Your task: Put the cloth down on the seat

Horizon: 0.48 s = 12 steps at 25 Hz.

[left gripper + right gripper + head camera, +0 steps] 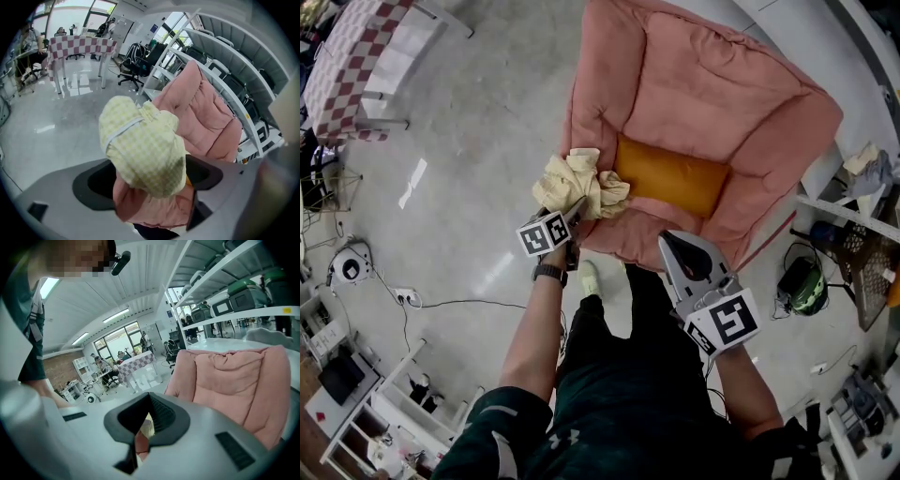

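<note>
The yellow checked cloth was left bunched on the pink armchair's front seat edge, between the left gripper's wide-open fingers, while the right gripper's fingers were closed empty; an Under Armour logo was shown on the person's clothing.

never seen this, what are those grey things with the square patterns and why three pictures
No machine: a person holds tongs in each hand, and the patterned cubes are part of them. One picture looks down from a camera on the person's head; the other two come from cameras riding on each pair of tongs. The left tongs stand open around a pale yellow checked cloth bunched on the front corner of a pink armchair, next to its orange cushion. The right tongs are shut and hold nothing.
</note>
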{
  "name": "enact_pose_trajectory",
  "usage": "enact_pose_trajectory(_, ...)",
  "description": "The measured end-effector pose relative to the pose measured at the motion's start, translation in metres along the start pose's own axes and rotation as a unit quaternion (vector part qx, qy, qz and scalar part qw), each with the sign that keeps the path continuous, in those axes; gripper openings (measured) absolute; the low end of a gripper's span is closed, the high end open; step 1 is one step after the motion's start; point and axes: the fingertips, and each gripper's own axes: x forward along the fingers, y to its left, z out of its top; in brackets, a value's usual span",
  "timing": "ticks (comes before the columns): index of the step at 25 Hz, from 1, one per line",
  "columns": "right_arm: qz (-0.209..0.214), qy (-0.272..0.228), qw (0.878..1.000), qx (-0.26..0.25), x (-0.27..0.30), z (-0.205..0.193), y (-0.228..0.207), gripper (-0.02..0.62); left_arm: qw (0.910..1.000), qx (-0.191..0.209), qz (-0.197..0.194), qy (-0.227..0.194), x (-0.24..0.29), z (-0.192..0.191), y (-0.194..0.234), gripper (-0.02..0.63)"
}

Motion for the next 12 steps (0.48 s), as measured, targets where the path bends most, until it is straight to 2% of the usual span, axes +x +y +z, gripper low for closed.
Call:
enact_pose_trajectory(5,0.007,-0.004,1.000,0.003,0.000,-0.003,0.020,0.003,0.9998,-0.017,-0.005,-0.013,-0.031,-0.010,0.009,0.453)
enact_pose_trajectory(9,0.007,-0.016,1.000,0.008,0.001,0.002,0.030,0.003,0.9990,0.006,-0.029,-0.033,-0.064,-0.002,-0.003,0.453)
enact_pose_trajectory(12,0.000,-0.026,0.999,0.027,0.001,0.004,0.037,0.003,0.9958,0.024,-0.068,-0.056,-0.092,0.012,-0.022,0.453)
